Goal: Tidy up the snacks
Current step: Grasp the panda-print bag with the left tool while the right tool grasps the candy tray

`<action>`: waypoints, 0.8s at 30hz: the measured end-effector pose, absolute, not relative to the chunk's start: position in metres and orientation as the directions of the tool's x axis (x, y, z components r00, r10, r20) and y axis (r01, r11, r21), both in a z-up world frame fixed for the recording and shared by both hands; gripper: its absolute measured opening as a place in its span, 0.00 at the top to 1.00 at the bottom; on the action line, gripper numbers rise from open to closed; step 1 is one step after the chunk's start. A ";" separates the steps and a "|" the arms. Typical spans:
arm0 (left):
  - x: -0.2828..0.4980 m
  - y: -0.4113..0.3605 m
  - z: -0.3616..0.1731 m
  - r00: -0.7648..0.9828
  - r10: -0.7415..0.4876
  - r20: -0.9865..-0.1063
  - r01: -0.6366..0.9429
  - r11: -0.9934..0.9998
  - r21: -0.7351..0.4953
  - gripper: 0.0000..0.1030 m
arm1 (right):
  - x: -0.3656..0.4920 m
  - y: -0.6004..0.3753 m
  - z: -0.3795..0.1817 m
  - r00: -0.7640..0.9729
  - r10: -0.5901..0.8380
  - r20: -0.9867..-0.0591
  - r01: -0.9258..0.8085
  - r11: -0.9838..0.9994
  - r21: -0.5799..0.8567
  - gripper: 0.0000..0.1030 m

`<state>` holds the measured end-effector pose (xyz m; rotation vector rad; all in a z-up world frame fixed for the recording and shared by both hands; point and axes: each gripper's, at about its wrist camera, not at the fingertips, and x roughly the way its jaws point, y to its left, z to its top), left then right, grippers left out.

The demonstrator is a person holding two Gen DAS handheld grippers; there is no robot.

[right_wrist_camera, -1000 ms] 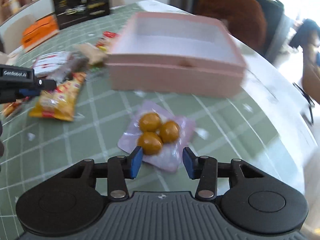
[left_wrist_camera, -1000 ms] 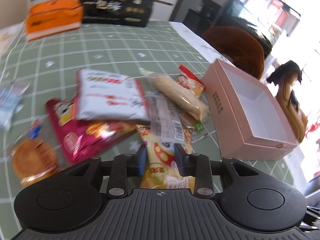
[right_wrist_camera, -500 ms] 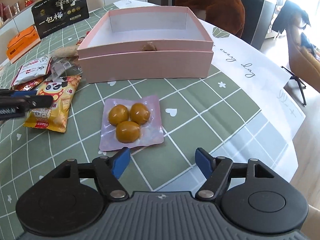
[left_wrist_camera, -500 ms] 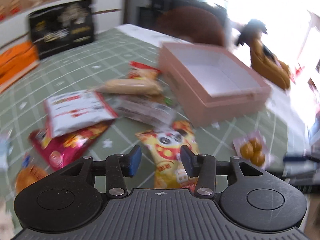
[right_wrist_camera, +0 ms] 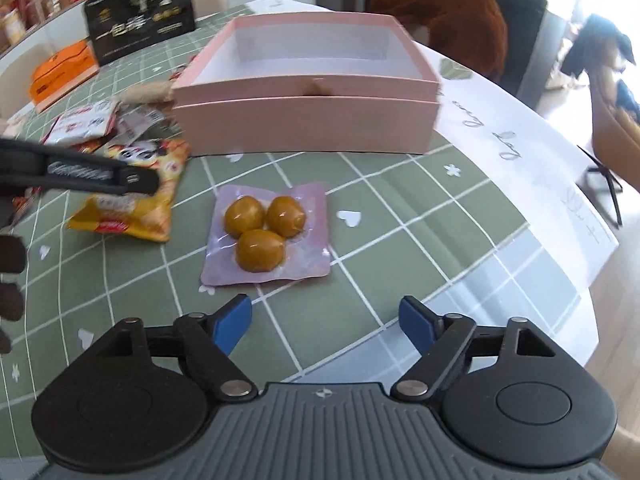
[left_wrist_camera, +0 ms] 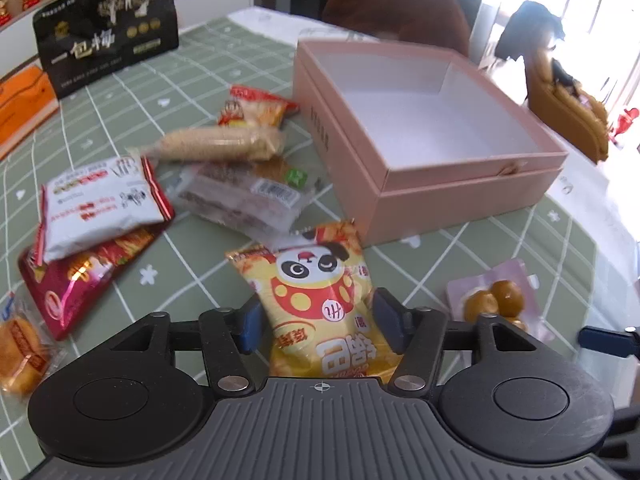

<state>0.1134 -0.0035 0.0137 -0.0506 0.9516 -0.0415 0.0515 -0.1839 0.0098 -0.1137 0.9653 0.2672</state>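
While the green checked tablecloth carries everything, your destination is the pink box, standing open with nothing in it at the far side, well placed for either hand to drop snacks in. To its left lies the loose heap: a white-and-red packet resting on a magenta bag, a clear-wrapped bar, a long biscuit pack and a small red pouch, all still outside the box. Nearer you sits the yellow panda bag, just short of the box's front corner; your left gripper is spread around its lower half, blue pads flanking it without pinching, which suggests a grasp is about to be made. Smallest is the pink pouch of three brown balls, flat on the cloth. Your right gripper hovers short of it, jaws wide apart and holding nothing, lined up to take it.
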 end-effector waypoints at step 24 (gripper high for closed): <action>0.008 0.025 0.050 0.612 -0.210 -0.763 -0.019 0.960 -0.280 0.60 | 0.086 -0.145 0.017 0.519 0.259 -0.815 -0.431 0.902 0.013 0.27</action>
